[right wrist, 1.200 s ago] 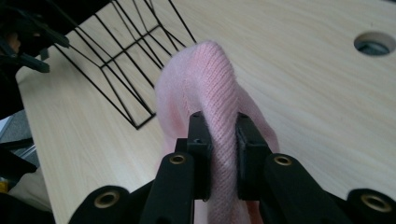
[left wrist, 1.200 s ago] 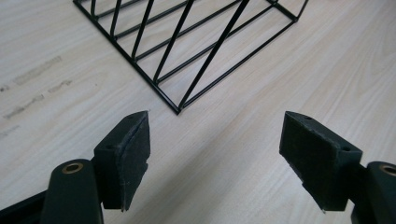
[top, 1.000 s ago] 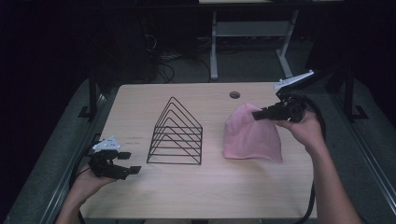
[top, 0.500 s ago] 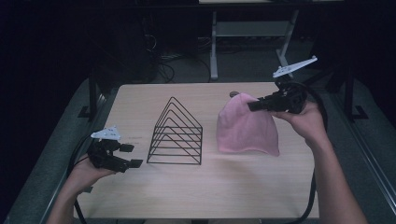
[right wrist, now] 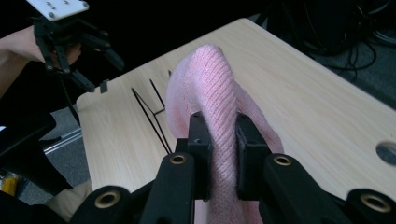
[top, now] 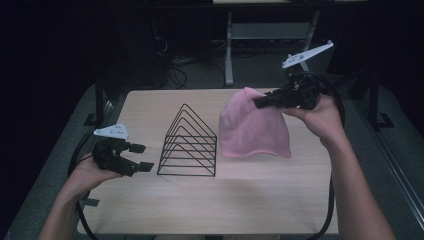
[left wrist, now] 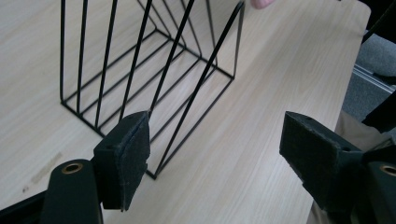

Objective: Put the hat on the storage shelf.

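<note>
A pink knitted hat (top: 252,127) hangs by its crown above the right half of the table, its brim low over the wood. My right gripper (top: 261,102) is shut on that crown; in the right gripper view the knit (right wrist: 212,93) bulges up between the two black pads (right wrist: 200,140). A black wire rack (top: 189,142) of triangular hoops stands mid-table, left of the hat. My left gripper (top: 142,157) hovers left of the rack with its jaws wide open and nothing between them. In the left gripper view the rack (left wrist: 154,60) stands just beyond the pads (left wrist: 126,158).
The light wooden table (top: 225,200) has a round cable hole (right wrist: 386,151) near its far right edge. A cable (top: 327,220) trails from the right gripper down past the table's right side. Metal stand legs (top: 229,45) and dark floor lie behind the table.
The right gripper has lifted the hat up by its crown, so it now hangs stretched tall. The left gripper has also risen beside the rack and stays open.
</note>
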The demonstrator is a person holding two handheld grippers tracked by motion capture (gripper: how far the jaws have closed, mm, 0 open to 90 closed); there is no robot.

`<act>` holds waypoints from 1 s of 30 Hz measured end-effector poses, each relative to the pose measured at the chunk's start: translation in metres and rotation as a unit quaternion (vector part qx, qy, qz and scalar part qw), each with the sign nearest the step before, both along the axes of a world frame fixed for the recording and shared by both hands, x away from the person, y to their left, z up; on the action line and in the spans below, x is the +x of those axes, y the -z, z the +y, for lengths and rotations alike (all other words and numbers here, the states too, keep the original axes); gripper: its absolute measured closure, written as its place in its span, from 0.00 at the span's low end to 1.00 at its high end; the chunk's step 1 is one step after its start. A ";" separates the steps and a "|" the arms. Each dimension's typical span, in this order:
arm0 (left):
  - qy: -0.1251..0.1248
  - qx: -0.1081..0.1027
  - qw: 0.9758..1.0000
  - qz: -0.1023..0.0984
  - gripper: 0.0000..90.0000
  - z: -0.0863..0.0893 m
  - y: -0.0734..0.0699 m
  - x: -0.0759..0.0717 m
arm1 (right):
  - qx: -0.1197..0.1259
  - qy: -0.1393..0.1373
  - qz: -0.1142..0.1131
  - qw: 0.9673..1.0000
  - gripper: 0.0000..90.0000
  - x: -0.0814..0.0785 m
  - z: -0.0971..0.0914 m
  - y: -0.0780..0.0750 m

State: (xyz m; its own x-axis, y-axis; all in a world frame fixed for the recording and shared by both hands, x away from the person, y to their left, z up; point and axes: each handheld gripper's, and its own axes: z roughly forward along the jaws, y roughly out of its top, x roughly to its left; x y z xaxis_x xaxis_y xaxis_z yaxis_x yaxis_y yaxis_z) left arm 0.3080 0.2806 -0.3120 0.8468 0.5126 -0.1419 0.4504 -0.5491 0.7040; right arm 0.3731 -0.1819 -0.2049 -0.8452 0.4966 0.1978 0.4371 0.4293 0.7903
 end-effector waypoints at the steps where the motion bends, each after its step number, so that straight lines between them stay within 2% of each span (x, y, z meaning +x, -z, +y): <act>1: 0.002 0.001 1.000 0.000 0.27 -0.001 -0.002 0.000 | 0.000 -0.007 -0.004 1.000 0.88 0.000 0.007 -0.007; 5: 0.011 -0.001 1.000 -0.013 0.27 -0.007 -0.012 0.003 | 0.001 -0.018 -0.012 1.000 0.88 0.001 0.020 -0.022; 10: 0.016 -0.015 1.000 -0.016 0.27 -0.011 -0.020 0.007 | 0.004 -0.035 -0.022 0.999 0.88 0.000 0.036 -0.038; 14: 0.024 -0.004 1.000 -0.019 0.27 -0.015 -0.026 0.010 | 0.002 -0.045 -0.037 0.998 0.88 0.000 0.048 -0.048; 20: 0.035 0.001 0.999 -0.022 0.26 -0.022 -0.033 0.015 | 0.007 -0.066 -0.047 0.997 0.88 0.002 0.069 -0.058; 25: 0.046 -0.009 0.999 -0.022 0.27 -0.026 -0.042 0.020 | 0.008 -0.081 -0.047 0.996 0.88 0.005 0.084 -0.064; 27: 0.050 -0.003 0.998 -0.027 0.27 -0.029 -0.046 0.021 | 0.015 -0.089 -0.052 0.995 0.88 0.006 0.091 -0.069; 30: 0.052 -0.003 0.998 -0.033 0.27 -0.031 -0.052 0.022 | 0.013 -0.093 -0.053 0.994 0.88 0.007 0.097 -0.072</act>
